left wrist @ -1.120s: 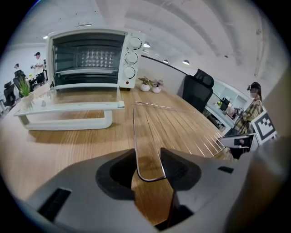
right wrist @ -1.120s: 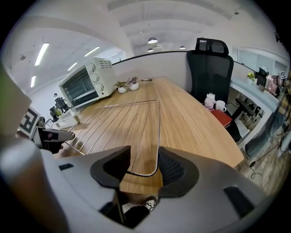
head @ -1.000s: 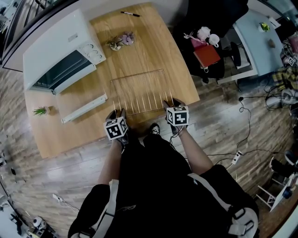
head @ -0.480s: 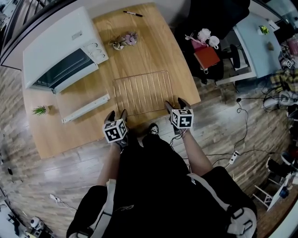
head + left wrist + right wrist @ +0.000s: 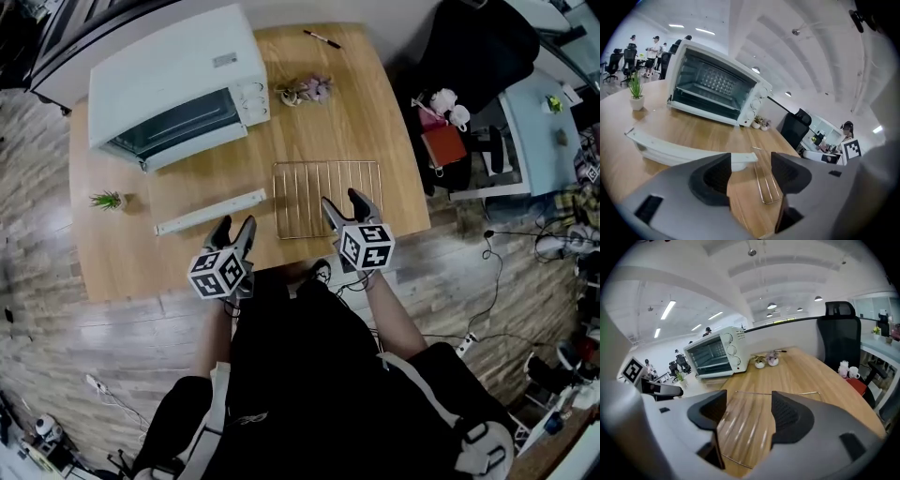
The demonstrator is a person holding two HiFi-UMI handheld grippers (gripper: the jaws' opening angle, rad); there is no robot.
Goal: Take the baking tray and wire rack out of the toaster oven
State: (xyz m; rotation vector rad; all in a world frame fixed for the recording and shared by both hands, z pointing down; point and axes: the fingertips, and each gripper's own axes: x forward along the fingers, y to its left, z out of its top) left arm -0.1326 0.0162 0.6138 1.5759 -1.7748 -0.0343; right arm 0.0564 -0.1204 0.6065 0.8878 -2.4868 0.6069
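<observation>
The wire rack point(image 5: 326, 195) lies flat on the wooden table point(image 5: 375, 122), near its front edge. The white baking tray point(image 5: 211, 212) lies to its left. Behind both stands the white toaster oven point(image 5: 169, 84), with its dark front facing me. My left gripper point(image 5: 234, 231) hovers open over the table's front edge, just short of the tray point(image 5: 684, 150). My right gripper point(image 5: 345, 206) hangs above the rack's near edge point(image 5: 745, 427); its jaws are closing slightly with nothing between them. Neither gripper touches anything. The oven point(image 5: 717, 357) shows beyond the right gripper's jaws.
A small green potted plant point(image 5: 108, 200) stands left of the tray. A pot of flowers point(image 5: 305, 90) sits right of the oven, and a pen point(image 5: 322, 38) lies at the back edge. A black office chair point(image 5: 473, 47) stands off the table's right side.
Both grippers let go of the wire rack's near edge, opened, and drew back and up. The rack now rests flat on the table.
</observation>
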